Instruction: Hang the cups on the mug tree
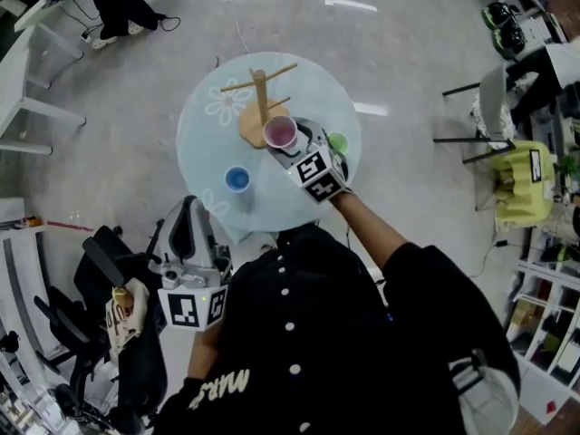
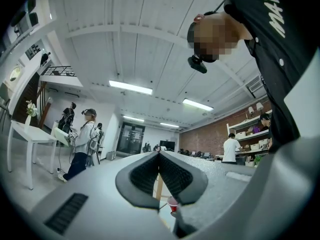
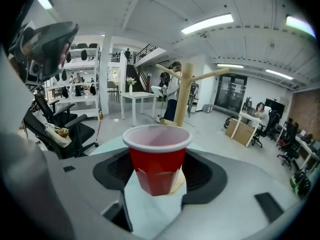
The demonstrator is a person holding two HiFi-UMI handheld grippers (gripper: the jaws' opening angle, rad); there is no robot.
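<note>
A wooden mug tree [image 1: 260, 98] stands at the back of the round glass table [image 1: 204, 134]. My right gripper [image 1: 290, 148] is shut on a red cup [image 1: 280, 133], held upright just in front of the tree's base. In the right gripper view the red cup [image 3: 159, 159] sits between the pads, with the mug tree [image 3: 183, 91] close behind it. A blue cup [image 1: 236, 179] and a green cup [image 1: 337, 142] stand on the table. My left gripper [image 1: 186, 208] hangs near my body, off the table's front edge, its pads [image 2: 172, 176] together and empty.
Black office chairs [image 1: 109, 279] with a bag stand at the lower left. A white desk [image 1: 23, 71] is at the far left, and a chair with a yellow-green thing [image 1: 521, 184] at the right. People stand in the room in the left gripper view.
</note>
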